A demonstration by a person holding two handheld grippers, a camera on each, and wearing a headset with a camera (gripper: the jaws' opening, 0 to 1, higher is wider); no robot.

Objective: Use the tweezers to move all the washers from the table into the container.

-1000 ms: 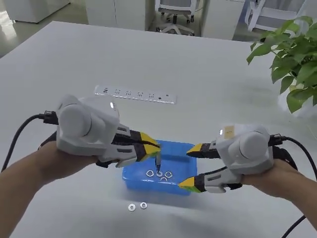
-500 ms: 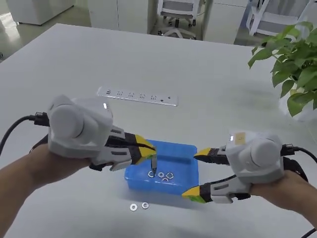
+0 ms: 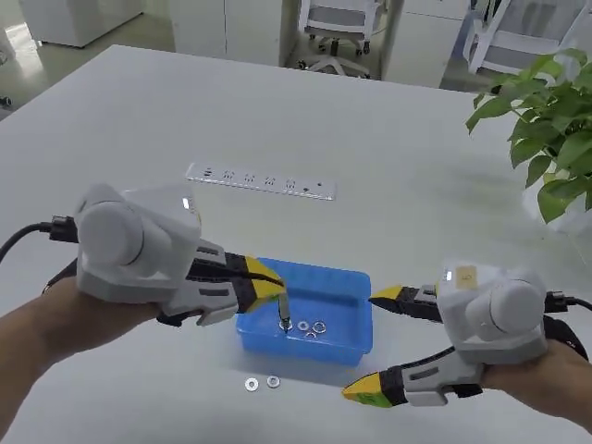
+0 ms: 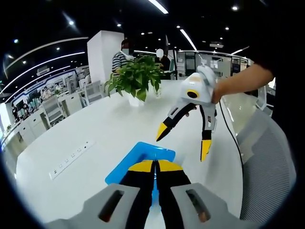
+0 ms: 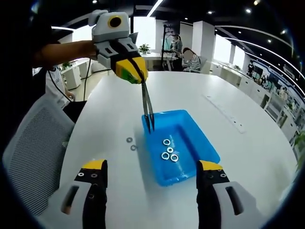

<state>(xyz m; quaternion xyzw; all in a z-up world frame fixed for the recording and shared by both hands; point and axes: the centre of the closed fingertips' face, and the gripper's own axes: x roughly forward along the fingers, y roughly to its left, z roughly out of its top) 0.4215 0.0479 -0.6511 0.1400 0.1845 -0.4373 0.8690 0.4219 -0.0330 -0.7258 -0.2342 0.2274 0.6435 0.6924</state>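
Well, nearest the person two washers (image 3: 262, 382) lie on the table (image 3: 416, 166), just in front of the tray (image 3: 319, 271). The tweezers (image 3: 283, 310) point down over the tray's near left part (holding a washer or not, I cannot tell), squeezed in the closed left gripper (image 3: 270, 280). The right gripper (image 3: 368, 342) is wide open, empty. I think the tips must move toward the person.

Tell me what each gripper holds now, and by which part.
The left gripper holds the tweezers by their top end. The right gripper is open, holding nothing.
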